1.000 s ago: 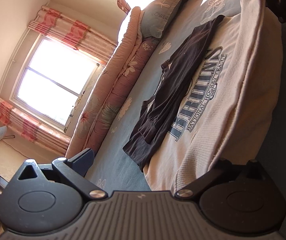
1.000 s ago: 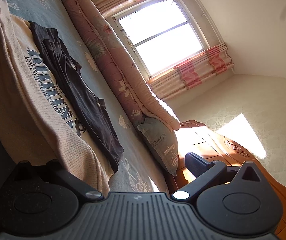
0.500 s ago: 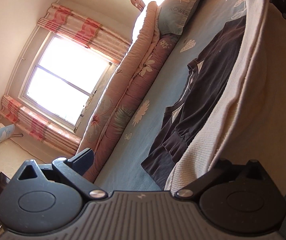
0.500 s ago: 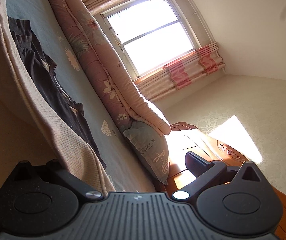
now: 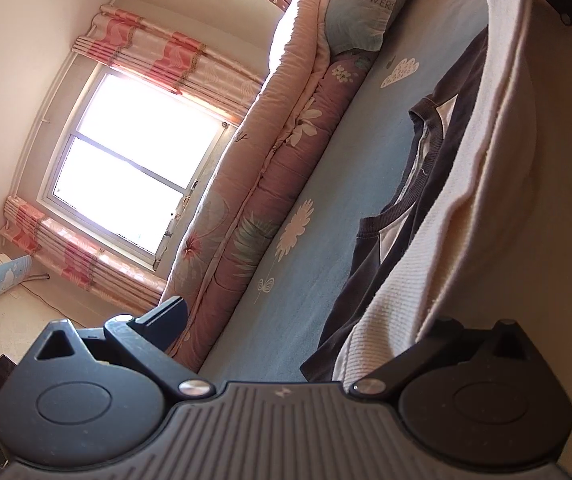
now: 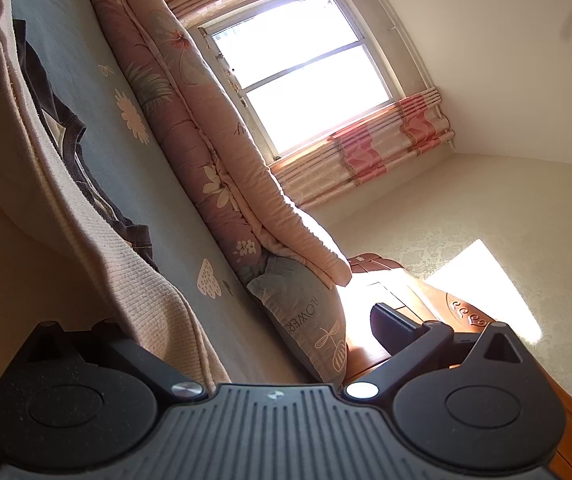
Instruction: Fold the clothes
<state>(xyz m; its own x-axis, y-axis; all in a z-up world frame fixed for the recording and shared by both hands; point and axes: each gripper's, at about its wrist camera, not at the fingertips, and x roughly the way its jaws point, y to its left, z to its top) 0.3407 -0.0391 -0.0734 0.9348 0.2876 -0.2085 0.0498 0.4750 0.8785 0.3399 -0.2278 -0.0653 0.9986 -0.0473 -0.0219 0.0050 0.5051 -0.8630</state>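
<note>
Cream sweater (image 5: 498,184) nearer, blocking dark shirt (image 5: 370,276).

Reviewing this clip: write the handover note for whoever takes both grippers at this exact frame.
Left gripper: jaws look spread, one finger hidden under cream sweater; grip unclear.
Right gripper: same, one finger hidden by sweater cloth.
Things: sweater raised between the grippers over the blue bedsheet; dark shirt lies flat beside it.
Done: sweater edge lifted for a fold.
Left: lay the fold down, finish the sweater, then fold the dark shirt.
</note>
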